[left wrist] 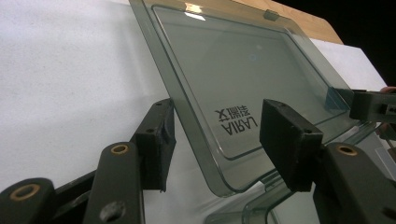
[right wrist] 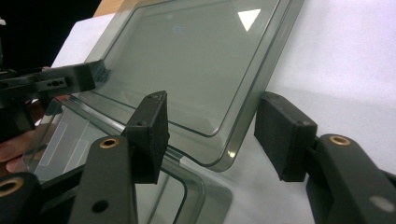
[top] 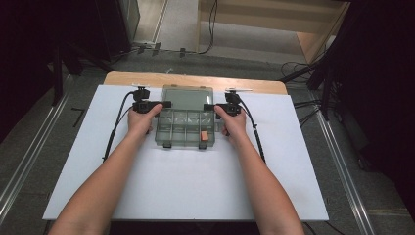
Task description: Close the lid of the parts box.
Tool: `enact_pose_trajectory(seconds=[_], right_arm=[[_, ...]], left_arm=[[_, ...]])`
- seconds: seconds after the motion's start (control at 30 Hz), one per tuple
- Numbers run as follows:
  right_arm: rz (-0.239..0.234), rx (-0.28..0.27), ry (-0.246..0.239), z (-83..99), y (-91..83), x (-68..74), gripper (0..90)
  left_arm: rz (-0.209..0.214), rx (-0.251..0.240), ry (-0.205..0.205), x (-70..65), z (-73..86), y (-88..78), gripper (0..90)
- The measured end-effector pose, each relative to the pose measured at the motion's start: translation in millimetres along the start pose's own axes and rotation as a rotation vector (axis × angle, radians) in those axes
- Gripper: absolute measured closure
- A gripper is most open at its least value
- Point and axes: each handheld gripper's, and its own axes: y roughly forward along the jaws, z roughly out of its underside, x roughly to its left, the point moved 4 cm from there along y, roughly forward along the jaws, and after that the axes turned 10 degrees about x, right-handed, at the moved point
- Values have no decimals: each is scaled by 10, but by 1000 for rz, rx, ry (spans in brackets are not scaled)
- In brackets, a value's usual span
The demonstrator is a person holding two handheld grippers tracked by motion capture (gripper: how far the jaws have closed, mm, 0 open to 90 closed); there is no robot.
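The clear plastic box [top: 186, 128] stands near the far edge of the table [top: 195, 191], about midway between its left and right edges, with its lid [top: 188, 98] swung up and leaning back. In one front compartment lies a small orange piece [top: 204, 135]. The left gripper [top: 164, 104] straddles the left edge of the lid and the right gripper [top: 209, 106] the right edge; in both gripper views the pads [left wrist: 156, 140] stand a little off the plastic, so neither is clamped yet, the fingers half spread with the lid edge between them. I judge the box light, stiff and rather slippery, and the hinge probably weak, so it is better to take the lid by its thick rim [right wrist: 254, 88] on both sides evenly. On the lid is the printing "AIRAJ" [left wrist: 239, 125] with some characters I cannot read.
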Motion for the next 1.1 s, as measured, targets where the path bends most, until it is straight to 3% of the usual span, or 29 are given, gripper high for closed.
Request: enact_pose_trajectory(seconds=[0.13, 0.33, 0.63, 0.8, 0.93, 1.1], right_arm=[[44, -6, -21, 0, -22, 5, 537], [74, -15, -84, -3, -72, 24, 606], [123, -71, -170, 14, -225, 71, 803], [171, -92, -210, 38, -245, 118, 816], [183, -118, -227, 64, -240, 127, 817], [205, -144, -269, 90, -241, 138, 818]], left_arm=[[-2, -14, 5, 4, -10, -19, 502], [2, -45, 17, 16, -42, -90, 600], [2, -100, 99, -30, -71, -262, 747], [-16, -97, 148, -54, -62, -311, 783], [-47, -96, 154, -61, -90, -320, 762], [-48, -153, 144, -111, -238, -419, 743]])
